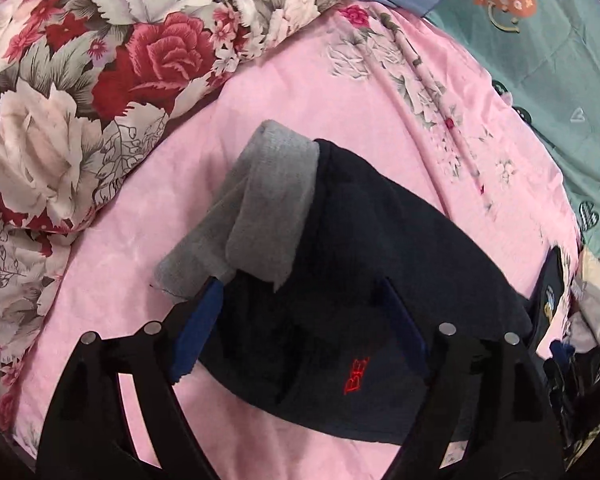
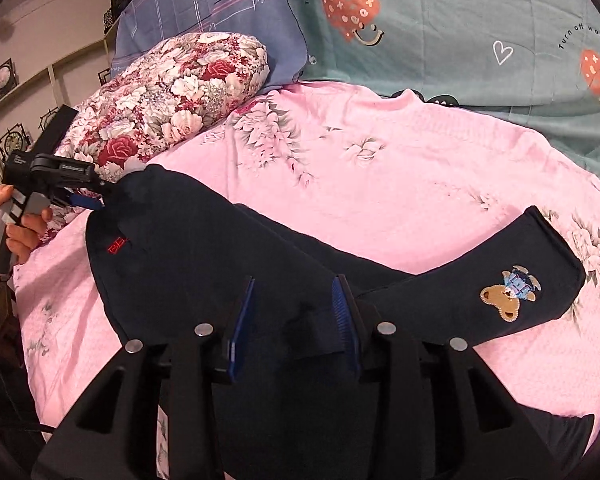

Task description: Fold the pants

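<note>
I read "Turn off worry" printed around the hearts on the teal sheet [image 2: 460, 40]; the pants' [image 2: 204, 248] red embroidery stays illegible.

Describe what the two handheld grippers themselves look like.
Both the left gripper and the right gripper are black, with triangular cut-outs, silver round pins and blue fingers. Seen from the right wrist, the left has a grey handle and a black camera block on top.

Pants [image 2: 204, 248] lie on sheet [image 2: 380, 184]; pillow [image 2: 168, 104] behind-left of them, quilt [image 2: 480, 28] behind; L gripper [image 2: 96, 200] at pants' left end.
</note>
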Tool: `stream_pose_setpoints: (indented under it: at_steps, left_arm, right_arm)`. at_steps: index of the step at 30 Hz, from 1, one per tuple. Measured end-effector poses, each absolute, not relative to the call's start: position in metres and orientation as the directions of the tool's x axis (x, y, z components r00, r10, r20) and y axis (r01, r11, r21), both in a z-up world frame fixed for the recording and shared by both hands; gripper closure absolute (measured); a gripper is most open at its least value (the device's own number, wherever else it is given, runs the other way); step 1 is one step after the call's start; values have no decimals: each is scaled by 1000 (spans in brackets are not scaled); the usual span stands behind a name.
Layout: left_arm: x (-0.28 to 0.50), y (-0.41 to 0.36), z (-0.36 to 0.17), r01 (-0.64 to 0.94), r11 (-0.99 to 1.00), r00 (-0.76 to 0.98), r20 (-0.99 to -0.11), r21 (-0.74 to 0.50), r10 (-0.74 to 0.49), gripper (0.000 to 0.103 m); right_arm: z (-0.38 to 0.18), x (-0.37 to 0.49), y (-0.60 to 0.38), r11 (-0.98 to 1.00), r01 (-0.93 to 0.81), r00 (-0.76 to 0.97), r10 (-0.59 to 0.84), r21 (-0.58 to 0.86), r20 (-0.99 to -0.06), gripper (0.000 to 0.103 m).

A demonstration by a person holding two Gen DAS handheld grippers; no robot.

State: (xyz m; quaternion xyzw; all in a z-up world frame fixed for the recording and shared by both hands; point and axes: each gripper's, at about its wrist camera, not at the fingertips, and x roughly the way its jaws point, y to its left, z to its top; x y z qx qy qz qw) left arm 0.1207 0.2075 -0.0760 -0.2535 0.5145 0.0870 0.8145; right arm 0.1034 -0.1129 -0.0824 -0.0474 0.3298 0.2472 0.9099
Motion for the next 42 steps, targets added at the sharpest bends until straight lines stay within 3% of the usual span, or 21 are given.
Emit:
stream_pose_setpoints:
  at_steps: [5,8,11,16,22,23,24,26,36,42]
  left_arm:
    - [123,205,-65,-380,850,490,-859,-364,-149,32]
    - [128,200,-65,-373,866,473,-871,-334,-133,32]
    - [130,201,-78,-397,834,437,-878,-383,-195,40]
    - [122,199,-85,-417,804,430,-871,-424,-237,40]
    - [138,210,-88,-466,762,441,-865,-450,-241,49]
    - [140,211,-89,-472,765,439,-870,-437,-226,60]
    - [141,209,-88,-474,776,440,-875,-415,-199,80]
    - [139,204,-82,-443,803,466,-868,-399,-173,87]
    - [126,199,-53,-383,851,490,-860,-358,-141,88]
    - [122,200,-45,-374,845,502,-849,-382,-162,88]
  right_arm:
    - [-82,102,-123,875,-472,672,436,107,-599,60]
    - [-86,101,-125,873,-475,666,439,111,-603,60]
    - [-87,101,-126,867,-486,660,445,107,-605,60]
    - [-91,101,-128,872,-480,662,429,92,-614,60]
    - [-91,100,-125,870,-485,664,432,88,-610,60]
    - [-92,100,-125,871,-485,665,429,83,-611,60]
    - [-92,100,-124,872,-484,667,424,77,-612,60]
    - [-93,100,-123,875,-480,670,413,64,-617,60]
    - [-96,82,-92,762,-619,615,320,-191,-720,60]
    - [-108,82,-40,566,-705,630,224,-426,-744,60]
